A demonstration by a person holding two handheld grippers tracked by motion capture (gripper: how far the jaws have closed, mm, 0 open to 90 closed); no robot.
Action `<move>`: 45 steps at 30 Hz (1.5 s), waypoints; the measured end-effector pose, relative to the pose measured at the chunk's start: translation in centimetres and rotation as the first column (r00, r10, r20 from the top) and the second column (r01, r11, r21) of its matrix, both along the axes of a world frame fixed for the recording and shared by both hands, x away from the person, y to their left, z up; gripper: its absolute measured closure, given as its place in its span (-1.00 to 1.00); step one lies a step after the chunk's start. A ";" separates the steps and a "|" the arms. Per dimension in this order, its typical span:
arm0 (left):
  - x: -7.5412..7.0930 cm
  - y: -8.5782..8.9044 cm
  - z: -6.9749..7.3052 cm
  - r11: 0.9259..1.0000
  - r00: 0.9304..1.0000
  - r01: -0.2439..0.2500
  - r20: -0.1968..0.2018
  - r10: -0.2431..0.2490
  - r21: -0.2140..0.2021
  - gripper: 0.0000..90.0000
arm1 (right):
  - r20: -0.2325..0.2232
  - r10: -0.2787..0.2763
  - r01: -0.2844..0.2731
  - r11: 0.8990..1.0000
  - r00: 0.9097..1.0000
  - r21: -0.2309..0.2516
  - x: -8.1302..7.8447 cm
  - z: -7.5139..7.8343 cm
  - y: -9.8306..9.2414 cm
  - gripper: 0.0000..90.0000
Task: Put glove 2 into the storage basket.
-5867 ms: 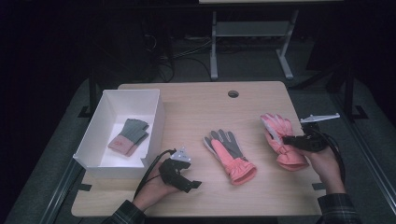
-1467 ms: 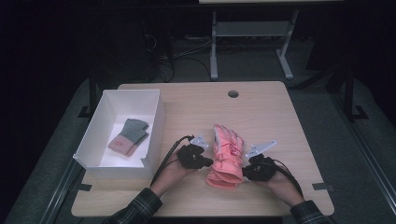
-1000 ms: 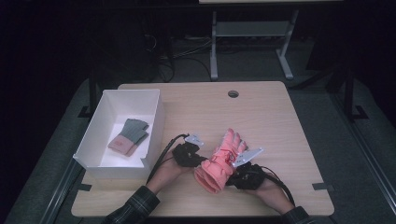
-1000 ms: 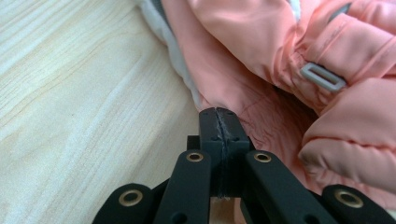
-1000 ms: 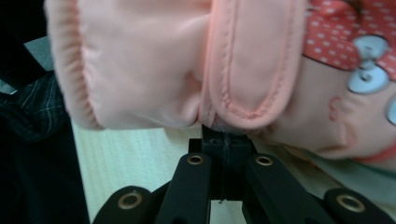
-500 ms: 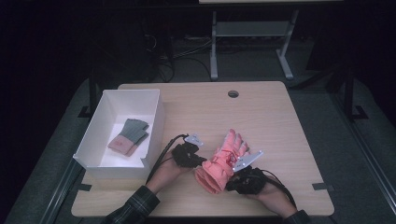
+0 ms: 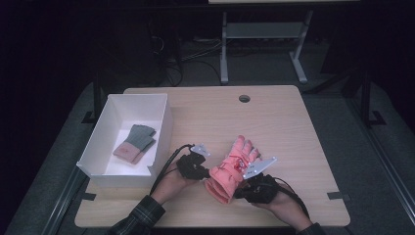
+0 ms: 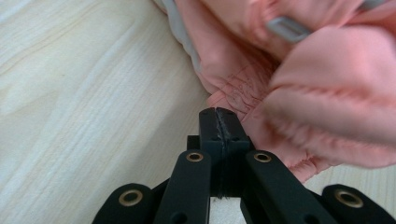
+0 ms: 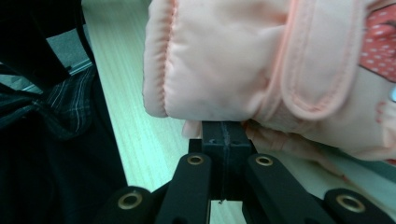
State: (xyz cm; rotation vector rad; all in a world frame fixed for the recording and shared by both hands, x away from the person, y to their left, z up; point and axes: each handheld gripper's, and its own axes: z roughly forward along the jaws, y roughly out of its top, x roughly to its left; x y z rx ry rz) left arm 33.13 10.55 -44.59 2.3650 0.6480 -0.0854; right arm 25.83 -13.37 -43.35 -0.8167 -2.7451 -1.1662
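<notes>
A pink padded glove (image 7: pixel 230 169) lies slanted at the table's front middle, fingers pointing away from the person, with a second pink layer under it. My left gripper (image 7: pixel 207 174) is at its cuff from the left. Its jaws are shut, and the tips (image 8: pixel 218 115) pinch the glove's (image 8: pixel 303 93) edge. My right gripper (image 7: pixel 241 189) comes to the cuff from the right. Its jaws are shut too, with the tips (image 9: pixel 223 129) tucked under the puffy cuff (image 9: pixel 224 60) on a fold of pink fabric.
A white box (image 7: pixel 164 128) stands at the table's left and holds a folded grey and pink glove pair (image 7: pixel 134 143). The far edge of the table has a round hole (image 7: pixel 244 98). A plaid sleeve (image 9: pixel 70 100) is close on the left in the right gripper view.
Over the last second, nothing has visibly changed. Before that, both grippers drew the stacked gloves slightly toward the person and turned them slantwise.
</notes>
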 end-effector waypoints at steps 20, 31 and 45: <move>1.5 0.3 1.4 0.998 0.998 -0.057 0.027 0.057 -0.024 0.99 | 0.119 -0.206 0.198 0.977 0.971 0.074 2.5 2.3 -4.4 1.00; 2.8 0.5 3.6 0.992 0.995 -0.086 0.046 0.091 -0.095 0.42 | 0.100 -0.228 0.229 0.973 0.969 0.001 3.8 0.0 -3.0 1.00; 4.0 -4.4 3.8 0.984 0.998 -0.010 -0.062 -0.001 -0.176 -0.61 | 0.111 -0.230 0.236 0.971 0.967 -0.042 3.8 -0.5 -2.4 1.00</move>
